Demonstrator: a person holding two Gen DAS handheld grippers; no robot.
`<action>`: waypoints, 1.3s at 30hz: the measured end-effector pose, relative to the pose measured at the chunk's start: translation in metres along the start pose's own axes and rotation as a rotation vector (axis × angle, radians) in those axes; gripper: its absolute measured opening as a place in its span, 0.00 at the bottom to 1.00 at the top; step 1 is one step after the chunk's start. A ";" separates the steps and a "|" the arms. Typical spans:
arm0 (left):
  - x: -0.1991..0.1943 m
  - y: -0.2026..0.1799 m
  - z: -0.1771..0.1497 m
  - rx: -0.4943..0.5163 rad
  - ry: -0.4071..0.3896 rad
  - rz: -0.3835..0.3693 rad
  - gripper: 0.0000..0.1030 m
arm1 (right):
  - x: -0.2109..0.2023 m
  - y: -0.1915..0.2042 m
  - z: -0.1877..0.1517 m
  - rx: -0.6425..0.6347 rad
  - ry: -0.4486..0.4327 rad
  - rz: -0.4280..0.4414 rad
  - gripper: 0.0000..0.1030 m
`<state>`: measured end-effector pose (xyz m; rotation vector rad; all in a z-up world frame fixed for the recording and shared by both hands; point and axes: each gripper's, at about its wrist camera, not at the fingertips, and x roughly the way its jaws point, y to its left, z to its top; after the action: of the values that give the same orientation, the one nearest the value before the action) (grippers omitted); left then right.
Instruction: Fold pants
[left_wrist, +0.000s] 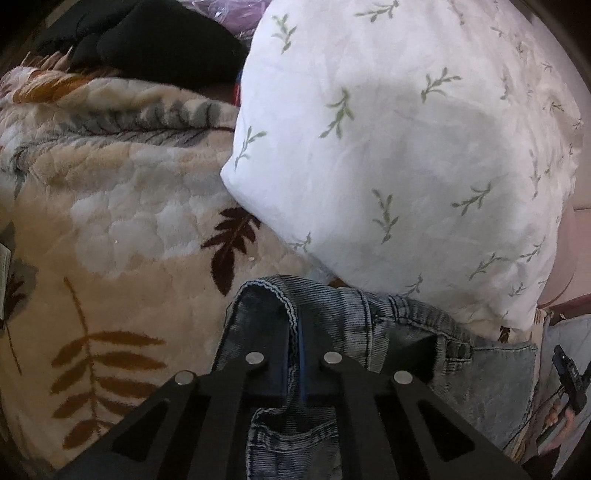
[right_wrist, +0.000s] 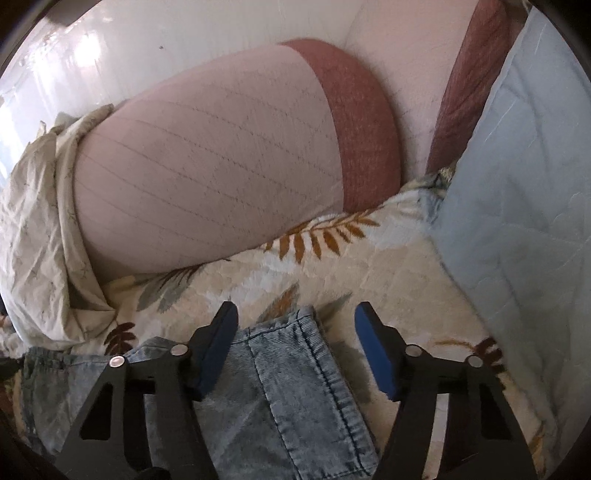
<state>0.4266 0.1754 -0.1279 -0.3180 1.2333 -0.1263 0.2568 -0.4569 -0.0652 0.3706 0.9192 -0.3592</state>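
On the bed's leaf-patterned blanket (left_wrist: 110, 206) lie the pants (right_wrist: 295, 387), acid-washed denim. We have the left gripper (left_wrist: 293, 332) clamped shut on a stitched edge of the pants at what looks like the waistband, probably to anchor that corner for the fold, while the right gripper (right_wrist: 295, 343) straddles a hemmed corner with its jaws parted and the pads not yet pressing, likely lining up the second pinch. Only the left wrist view shows the leaf-print white pillow (left_wrist: 406, 147) beside the waistband, and only the right shows the pink bolster (right_wrist: 221, 166) and pale blue quilt (right_wrist: 517, 166).
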 end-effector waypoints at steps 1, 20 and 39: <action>0.004 0.003 0.001 -0.008 0.017 -0.007 0.05 | 0.004 0.000 0.000 0.002 0.010 0.006 0.62; 0.021 -0.042 -0.030 0.049 -0.071 0.005 0.04 | 0.091 -0.006 0.008 -0.080 0.186 -0.043 0.14; -0.142 -0.035 -0.077 0.009 -0.240 -0.217 0.04 | -0.078 -0.023 0.015 0.039 -0.031 0.067 0.13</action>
<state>0.3102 0.1665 -0.0108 -0.4458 0.9587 -0.2733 0.2135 -0.4729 0.0034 0.4300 0.8686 -0.3209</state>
